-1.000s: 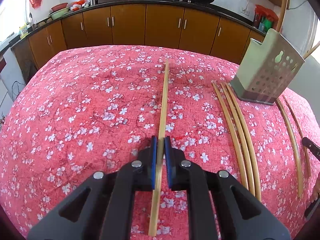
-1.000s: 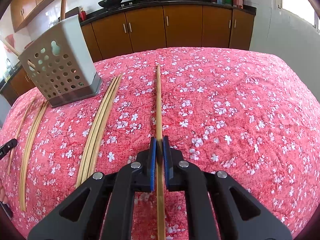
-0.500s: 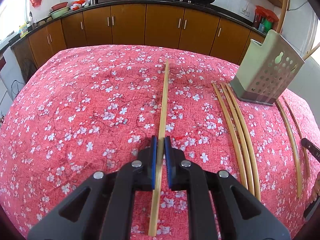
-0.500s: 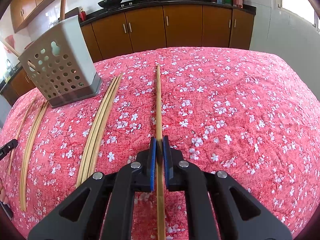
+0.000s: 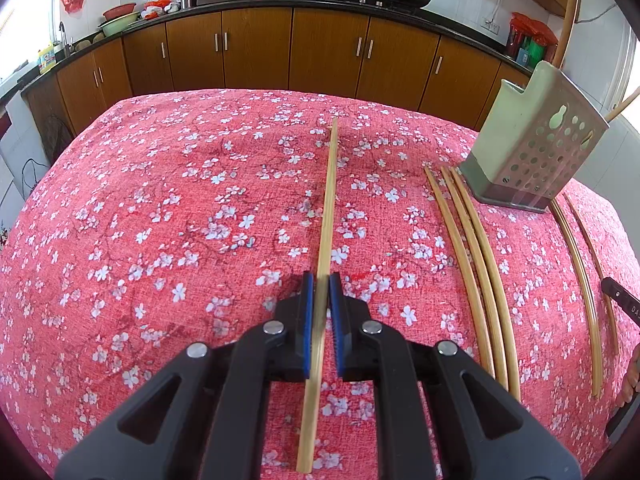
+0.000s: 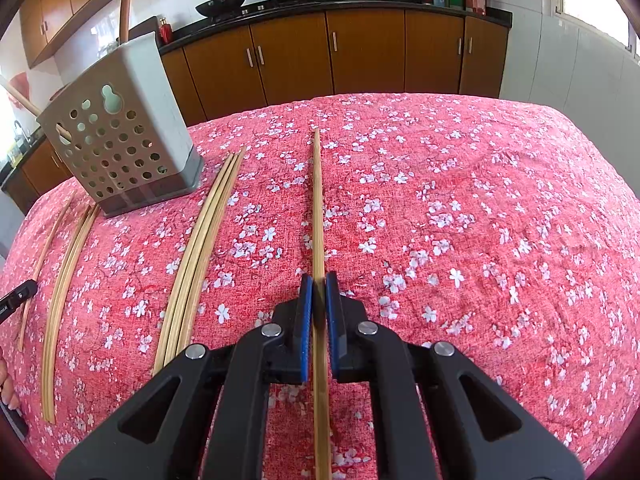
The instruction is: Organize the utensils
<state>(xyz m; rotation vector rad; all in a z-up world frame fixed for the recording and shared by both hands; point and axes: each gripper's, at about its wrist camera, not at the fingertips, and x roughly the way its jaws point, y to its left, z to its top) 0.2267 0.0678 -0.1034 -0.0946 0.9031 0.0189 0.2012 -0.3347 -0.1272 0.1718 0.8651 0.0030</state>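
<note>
- Chopsticks: your left tongs (image 5: 321,280) clamp one chopstick (image 5: 327,208); your right tongs (image 6: 319,280) clamp another (image 6: 317,200), both over the floral tabletop (image 5: 160,200).
- Holder (image 5: 532,152) stands between your hands.
- Risk: the long sticks could pivot and miss the holder's opening.

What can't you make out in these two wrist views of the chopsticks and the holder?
- Holder contents: both views, its walls hide what is inside; only sticks poking out of the top show.
- Left gripper: its held chopstick has its near end partly covered by the fingers.
- Right gripper: its chopstick runs off the bottom edge.
- Hand: cut off by the right edge of the left view.
</note>
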